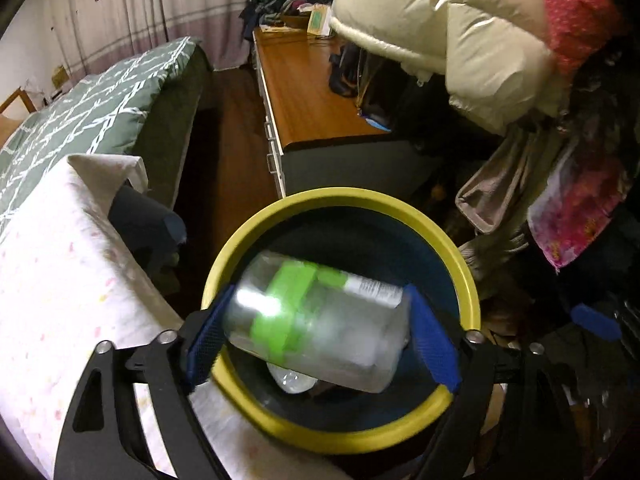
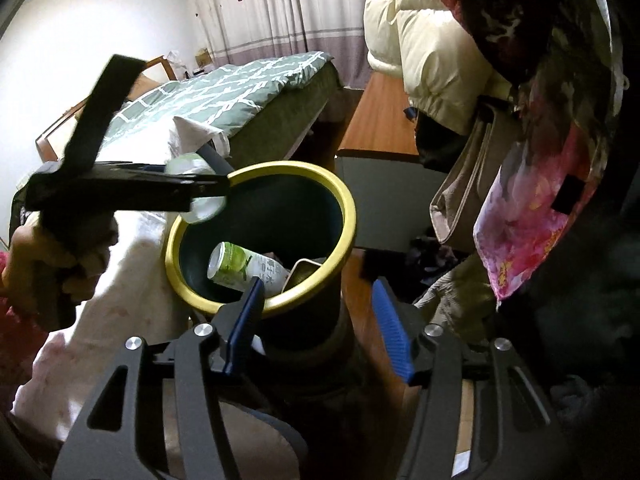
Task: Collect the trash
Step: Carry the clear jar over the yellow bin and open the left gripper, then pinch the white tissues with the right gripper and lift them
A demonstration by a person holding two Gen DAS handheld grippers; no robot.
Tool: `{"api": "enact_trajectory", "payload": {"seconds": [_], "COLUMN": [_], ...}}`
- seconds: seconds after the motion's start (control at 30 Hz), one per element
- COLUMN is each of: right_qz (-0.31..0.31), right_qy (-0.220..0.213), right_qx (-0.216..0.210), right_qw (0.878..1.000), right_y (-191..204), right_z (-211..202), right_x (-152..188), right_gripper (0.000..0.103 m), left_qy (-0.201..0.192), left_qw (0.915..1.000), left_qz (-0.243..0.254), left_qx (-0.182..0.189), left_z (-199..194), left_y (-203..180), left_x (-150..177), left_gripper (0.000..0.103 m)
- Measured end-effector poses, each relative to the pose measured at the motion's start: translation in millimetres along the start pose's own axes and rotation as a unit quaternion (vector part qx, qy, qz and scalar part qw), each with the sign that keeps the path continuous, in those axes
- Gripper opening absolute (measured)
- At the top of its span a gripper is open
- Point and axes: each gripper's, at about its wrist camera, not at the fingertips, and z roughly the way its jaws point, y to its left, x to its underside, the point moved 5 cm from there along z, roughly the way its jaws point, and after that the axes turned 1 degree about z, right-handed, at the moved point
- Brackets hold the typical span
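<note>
A dark bin with a yellow rim stands on the floor beside a white-covered surface. Over its mouth, my left gripper has its blue pads spread wide. A clear plastic bottle with a green label lies crosswise between them, blurred while the fingers look sharp, so it seems loose. In the right wrist view the left gripper reaches over the bin's far-left rim with the bottle at its tip. Inside the bin lie a green can and another clear bottle. My right gripper hangs open and empty at the bin's near rim.
A white sheet-covered surface borders the bin on the left, with a bed under a green quilt behind. A wooden desk stands beyond the bin. Puffy cream and pink coats and bags hang close on the right.
</note>
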Motion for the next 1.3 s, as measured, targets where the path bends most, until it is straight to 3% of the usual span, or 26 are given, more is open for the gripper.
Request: {"api": "enact_trajectory", "payload": {"seconds": [0.2, 0.43, 0.6, 0.7, 0.8, 0.87, 1.03, 1.23, 1.3], "right_qz": [-0.011, -0.027, -0.048, -0.067, -0.091, -0.109, -0.149, -0.199, -0.217], "right_qy": [0.003, 0.008, 0.013, 0.017, 0.025, 0.031, 0.040, 0.052, 0.053], "right_qx": [-0.008, -0.019, -0.032, -0.045, -0.068, -0.083, -0.115, -0.160, -0.174], "right_qw": [1.000, 0.999, 0.998, 0.997, 0.993, 0.990, 0.981, 0.965, 0.959], "right_y": [14, 34, 60, 84, 116, 141, 201, 281, 307], "right_z": [-1, 1, 5, 9, 14, 17, 23, 28, 26], "right_x": [1, 2, 0, 0, -1, 0, 1, 0, 1], "right_gripper": [0.054, 0.054, 0.054, 0.054, 0.054, 0.054, 0.054, 0.054, 0.054], "left_qy": [-0.018, -0.096, -0.147, -0.179, -0.206, -0.225, -0.241, -0.226, -0.219], "left_qw": [0.9996, 0.9934, 0.9803, 0.9667, 0.9477, 0.9293, 0.8864, 0.8288, 0.8161], "left_qz": [-0.021, -0.057, -0.108, -0.145, -0.176, -0.198, -0.283, -0.354, -0.375], "left_qx": [0.006, -0.027, -0.075, -0.112, -0.169, -0.216, -0.275, -0.370, -0.382], "left_z": [-12, -99, -169, -214, -256, -284, -333, -353, -352], "left_y": [5, 43, 87, 119, 154, 182, 262, 340, 355], "left_x": [-2, 23, 68, 107, 149, 177, 244, 326, 350], "left_gripper": [0.093, 0.096, 0.097, 0.098, 0.098, 0.098, 0.098, 0.098, 0.098]}}
